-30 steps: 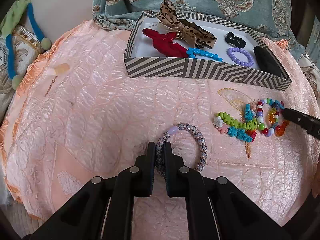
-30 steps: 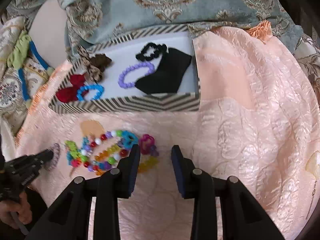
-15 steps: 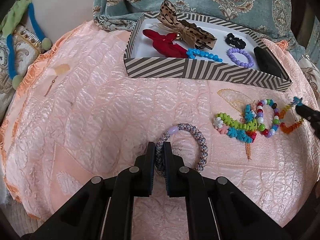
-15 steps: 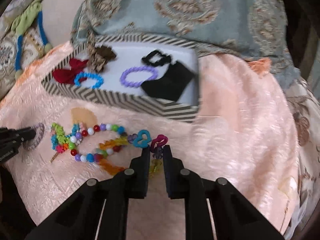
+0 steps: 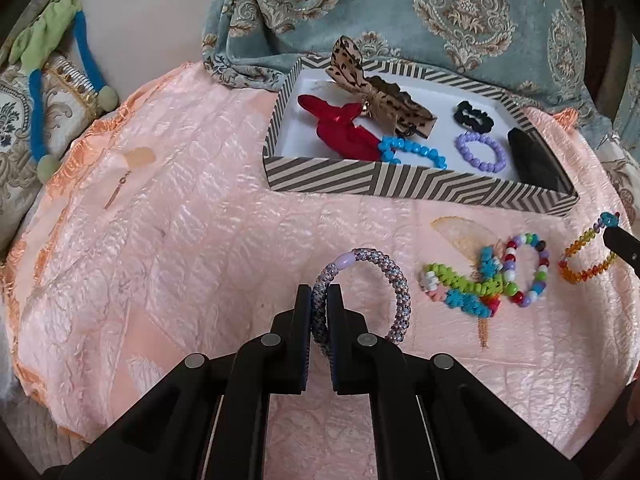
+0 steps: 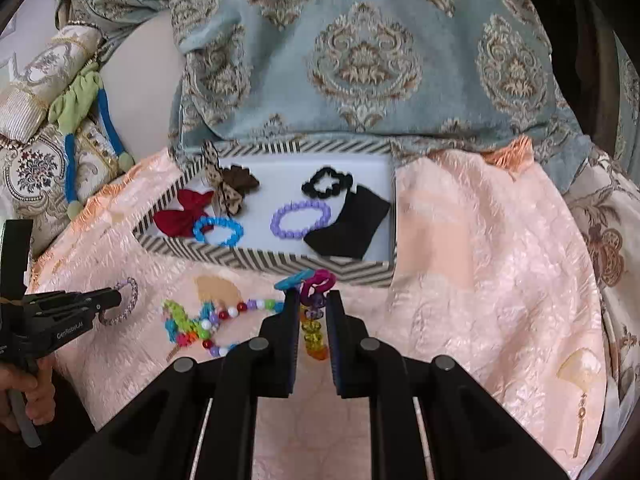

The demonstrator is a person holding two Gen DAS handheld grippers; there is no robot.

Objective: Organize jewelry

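My left gripper is shut on a grey-purple braided bracelet that rests on the peach cloth. My right gripper is shut on an orange-yellow bead bracelet with blue and pink heart charms, lifted off the cloth; it also shows in the left wrist view. A multicolour bead bracelet and a green-blue bead bracelet lie on the cloth. The striped box holds a red bow, a leopard bow, blue and purple bracelets, a black scrunchie and a black pouch.
A teal patterned cushion stands behind the box. A green and blue cord lies on a patterned pillow at the left. The peach cloth drops off at its left and near edges.
My right gripper shut on the orange-yellow bracelet and lifted it up and away from the multicolour bracelet, toward the box. My left gripper stayed shut on the braided bracelet.
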